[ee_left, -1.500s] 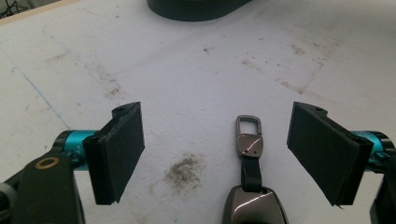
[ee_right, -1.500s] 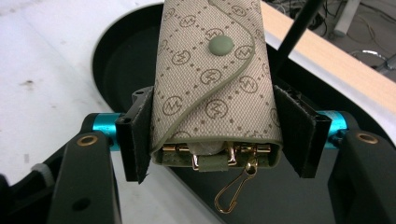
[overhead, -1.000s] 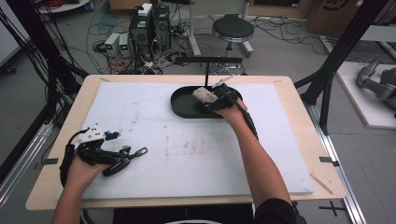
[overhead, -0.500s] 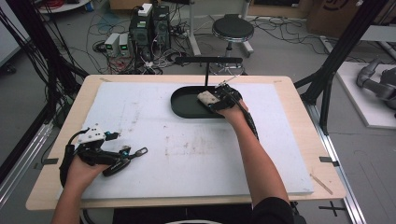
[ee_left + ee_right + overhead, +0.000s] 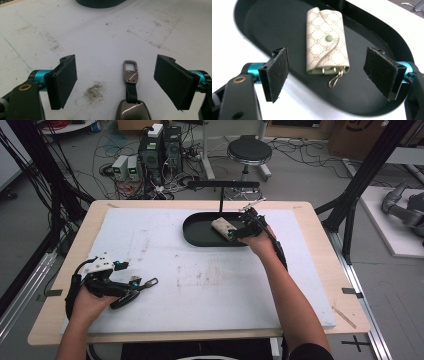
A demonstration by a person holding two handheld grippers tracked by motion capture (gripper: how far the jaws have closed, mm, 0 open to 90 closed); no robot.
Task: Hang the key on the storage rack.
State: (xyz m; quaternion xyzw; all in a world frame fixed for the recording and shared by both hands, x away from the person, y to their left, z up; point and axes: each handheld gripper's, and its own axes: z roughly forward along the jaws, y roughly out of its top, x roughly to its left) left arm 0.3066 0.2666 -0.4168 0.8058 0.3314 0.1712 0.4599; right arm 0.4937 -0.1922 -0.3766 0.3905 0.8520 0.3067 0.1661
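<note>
High view: pouch [image 5: 223, 228] lies in the black tray [image 5: 196, 234] at the far middle of the bench [image 5: 210, 285], toward the tray's right end. Right tongs [image 5: 239, 231] just right of the pouch, touching nothing; right forearm reaches long across the bench. Left tongs [image 5: 131, 290] well apart from the tray, at the near left, resting low by a key fob [image 5: 145, 283].

Left gripper view: left tongs [image 5: 115, 80] wide open, nothing gripped. Fob [image 5: 130, 75] lies on the bench between the pads, nearer the right pad, long axis running straight out along the jaws, ring end away. Tray edge [image 5: 100, 3] far ahead.

Right gripper view: right tongs [image 5: 325, 72] have just been opening, jaws now wide, pads clear of the pouch [image 5: 326, 41]. Pouch flat on the tray [image 5: 372, 37] floor, ahead of the pads and between their lines, long axis roughly along the jaws, clasp end [image 5: 335, 79] toward the tongs.

Judgement: pouch looks placed; next pick likely the fob, left hand nearer.
</note>
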